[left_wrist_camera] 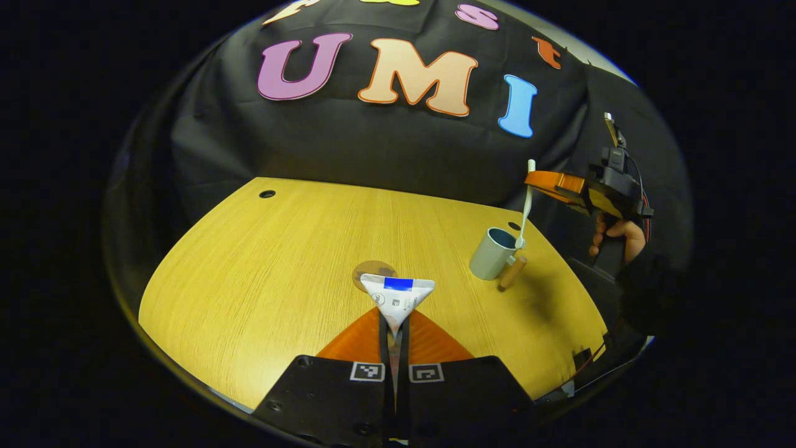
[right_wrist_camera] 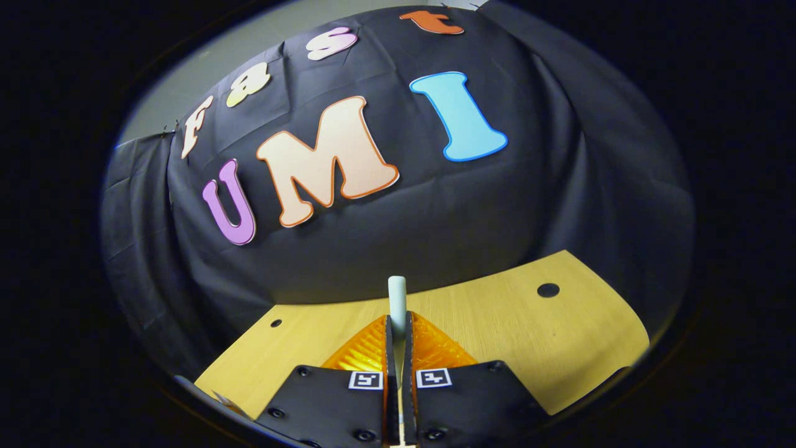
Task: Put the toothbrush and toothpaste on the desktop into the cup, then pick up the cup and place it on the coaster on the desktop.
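Right gripper (left_wrist_camera: 540,184) clamps the toothbrush (left_wrist_camera: 527,205) upright over the cup (left_wrist_camera: 492,252) near the tabletop's right edge, left gripper (left_wrist_camera: 393,336) pinches the toothpaste (left_wrist_camera: 398,297); next: lower and release brush.

The toothpaste (left_wrist_camera: 398,297), at the middle of the left gripper view, has a blue patch and small print, too tiny to read. Nothing else has words you can read.
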The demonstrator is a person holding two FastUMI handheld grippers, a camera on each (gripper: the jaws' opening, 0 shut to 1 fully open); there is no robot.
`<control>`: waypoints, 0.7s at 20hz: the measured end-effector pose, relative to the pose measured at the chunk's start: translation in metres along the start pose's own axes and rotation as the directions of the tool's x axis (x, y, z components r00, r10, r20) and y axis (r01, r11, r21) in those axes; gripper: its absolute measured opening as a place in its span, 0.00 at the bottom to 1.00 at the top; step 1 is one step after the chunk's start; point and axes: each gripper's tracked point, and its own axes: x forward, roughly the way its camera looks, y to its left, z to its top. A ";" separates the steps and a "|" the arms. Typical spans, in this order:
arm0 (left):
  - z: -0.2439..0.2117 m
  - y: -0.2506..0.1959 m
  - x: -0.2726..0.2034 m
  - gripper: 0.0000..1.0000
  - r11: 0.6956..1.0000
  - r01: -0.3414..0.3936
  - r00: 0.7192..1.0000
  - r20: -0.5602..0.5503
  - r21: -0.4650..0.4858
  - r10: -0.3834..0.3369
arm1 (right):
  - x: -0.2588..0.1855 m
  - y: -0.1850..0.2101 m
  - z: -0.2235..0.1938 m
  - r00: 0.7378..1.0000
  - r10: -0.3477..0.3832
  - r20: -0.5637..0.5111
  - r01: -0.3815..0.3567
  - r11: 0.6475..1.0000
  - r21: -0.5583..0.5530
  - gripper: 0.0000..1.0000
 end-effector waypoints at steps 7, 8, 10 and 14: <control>-0.001 0.018 -0.020 0.00 0.998 -0.070 0.997 0.009 -0.005 0.070 | 0.035 -0.030 -0.020 0.997 -0.075 -0.017 0.075 0.997 -0.033 0.07; 0.000 0.019 -0.021 0.00 0.997 -0.078 0.997 0.012 -0.009 0.078 | 0.038 -0.034 -0.025 0.996 -0.086 -0.025 0.085 0.995 -0.044 0.07; 0.000 0.021 -0.022 0.00 0.996 -0.089 0.996 0.016 -0.011 0.089 | 0.040 -0.040 -0.030 0.994 -0.106 -0.026 0.104 0.992 -0.069 0.07; 0.004 0.016 -0.020 0.01 0.996 -0.087 0.996 0.023 0.006 0.087 | 0.039 -0.046 -0.039 0.991 -0.125 -0.041 0.120 0.988 -0.097 0.12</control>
